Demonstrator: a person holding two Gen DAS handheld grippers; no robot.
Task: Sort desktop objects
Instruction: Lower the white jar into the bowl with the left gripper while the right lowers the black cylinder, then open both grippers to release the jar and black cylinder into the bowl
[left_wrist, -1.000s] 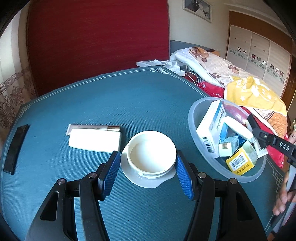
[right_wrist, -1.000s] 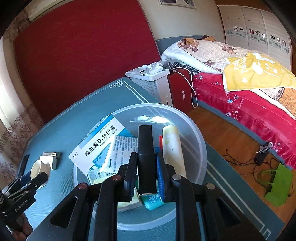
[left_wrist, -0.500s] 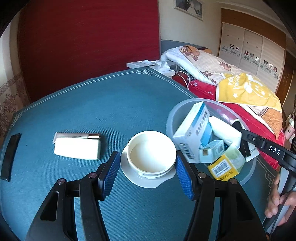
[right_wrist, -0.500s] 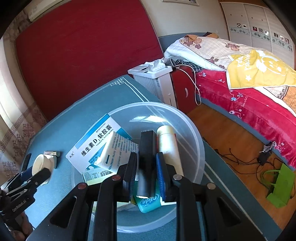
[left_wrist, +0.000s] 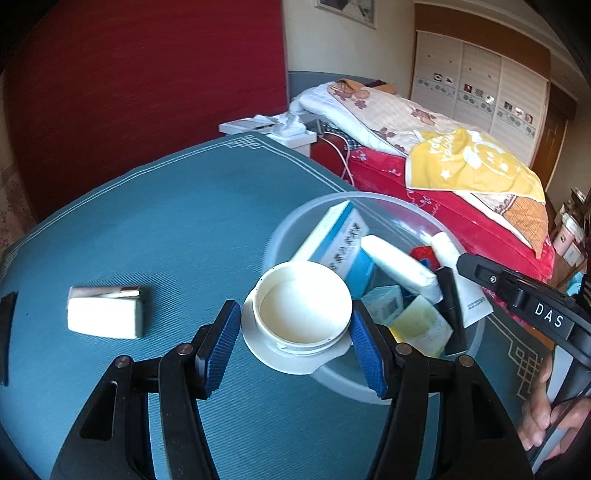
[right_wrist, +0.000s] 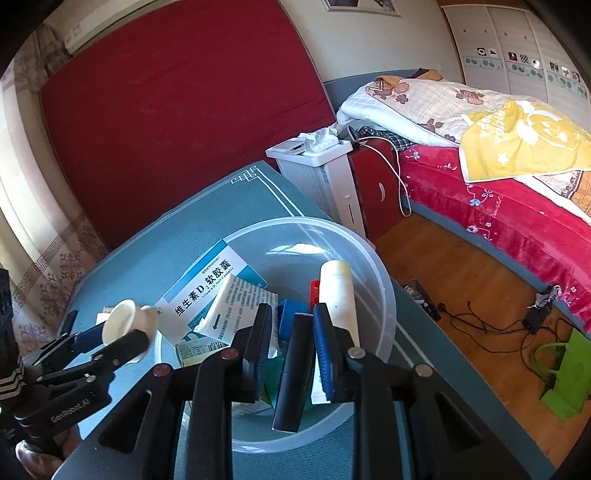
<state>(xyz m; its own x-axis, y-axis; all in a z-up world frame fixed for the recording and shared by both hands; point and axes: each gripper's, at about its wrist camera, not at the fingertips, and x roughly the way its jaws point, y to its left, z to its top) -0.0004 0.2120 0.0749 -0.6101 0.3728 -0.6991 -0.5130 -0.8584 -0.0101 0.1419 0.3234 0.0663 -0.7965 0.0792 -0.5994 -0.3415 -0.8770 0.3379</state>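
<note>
My left gripper is shut on a white round jar with a wide flange and holds it in the air at the near rim of the clear plastic bowl. The jar also shows in the right wrist view. My right gripper is open above the bowl. A black bar lies loose in the bowl between its fingers, among a blue-white medicine box, a white tube and other small boxes.
A white rectangular case with a slim tube behind it lies on the blue tablecloth at the left. A black strip lies at the far left edge. A bed and a white cabinet stand beyond the table.
My left gripper has carried the jar to the right, up to the bowl's rim. My right gripper has opened and let go of the black bar, which now rests in the bowl.
</note>
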